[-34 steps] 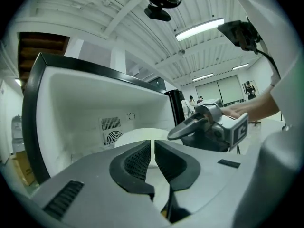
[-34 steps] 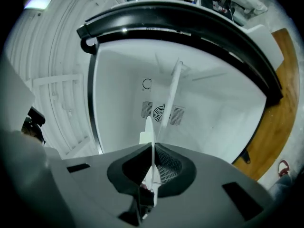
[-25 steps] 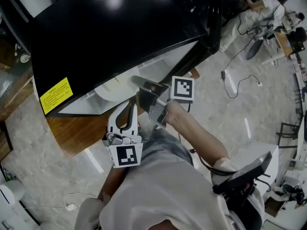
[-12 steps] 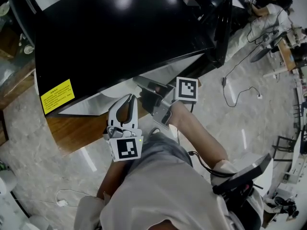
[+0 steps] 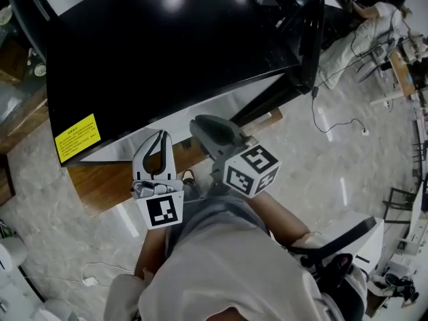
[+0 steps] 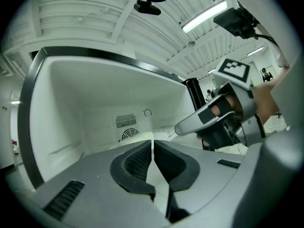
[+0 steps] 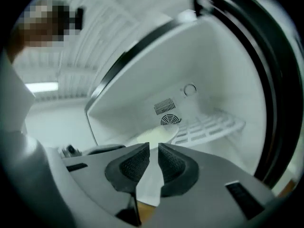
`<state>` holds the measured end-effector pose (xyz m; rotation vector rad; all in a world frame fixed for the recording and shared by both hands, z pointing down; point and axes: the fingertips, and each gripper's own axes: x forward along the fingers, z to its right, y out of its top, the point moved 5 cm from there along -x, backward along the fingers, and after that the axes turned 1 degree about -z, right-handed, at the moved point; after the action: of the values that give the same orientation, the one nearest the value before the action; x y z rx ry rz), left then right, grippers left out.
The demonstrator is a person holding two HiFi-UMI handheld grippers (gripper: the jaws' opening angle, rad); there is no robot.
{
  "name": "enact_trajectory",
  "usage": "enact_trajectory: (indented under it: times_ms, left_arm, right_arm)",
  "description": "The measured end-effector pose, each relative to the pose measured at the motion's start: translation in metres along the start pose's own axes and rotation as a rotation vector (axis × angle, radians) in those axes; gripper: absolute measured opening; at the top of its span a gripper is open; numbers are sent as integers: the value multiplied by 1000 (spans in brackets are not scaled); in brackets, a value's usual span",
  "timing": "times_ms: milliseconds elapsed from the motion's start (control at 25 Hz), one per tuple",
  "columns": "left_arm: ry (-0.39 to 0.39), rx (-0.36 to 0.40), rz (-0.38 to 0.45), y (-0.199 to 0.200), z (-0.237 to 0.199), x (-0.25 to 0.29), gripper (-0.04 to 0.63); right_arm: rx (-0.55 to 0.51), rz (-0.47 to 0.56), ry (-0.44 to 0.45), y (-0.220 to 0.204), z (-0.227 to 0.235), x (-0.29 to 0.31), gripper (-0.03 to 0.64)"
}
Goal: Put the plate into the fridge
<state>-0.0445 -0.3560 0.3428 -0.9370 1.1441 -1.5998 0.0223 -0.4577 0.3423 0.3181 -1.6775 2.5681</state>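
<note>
Opening empty, right gripper [image 7: 153, 150] withdrawn from plate [image 7: 152, 137] in fridge [image 7: 213, 70], left gripper [image 6: 153, 146] closing empty.

shirt [image 5: 221, 273]: pale grey, plain, short sleeves | trousers [image 5: 215, 209]: blue-grey

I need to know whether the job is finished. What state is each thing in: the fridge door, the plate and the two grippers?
fridge door: open.
plate: lying inside the fridge, held by neither gripper.
left gripper: empty, jaws closing, almost together.
right gripper: empty, jaws opening, clear of the plate.
</note>
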Motion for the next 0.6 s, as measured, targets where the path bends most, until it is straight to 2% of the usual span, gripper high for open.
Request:
enact_trajectory:
  times_ms: [40,80,120,320,600]
  left_arm:
    - [10,-39,-20,-8,-2,-1,32]
    - [13,-71,-34,-14,-4,0,32]
    - [13,-91,-39,-18,-5,2,31]
    - [2,-116,-4,-17,-5,15,29]
    - [-30,-170,12,-7,-17,31,26]
  right_arm:
    - [-149,-12,-55,-2,-8,3,56]
    - [-247,-23,-82,-4,-16,8,47]
    - [-298,-29,-86,-6,-23,14,43]
    - [-366,-16,-103,-8,-30,37,40]
    - [-342,-7,-153,4,-10,52,40]
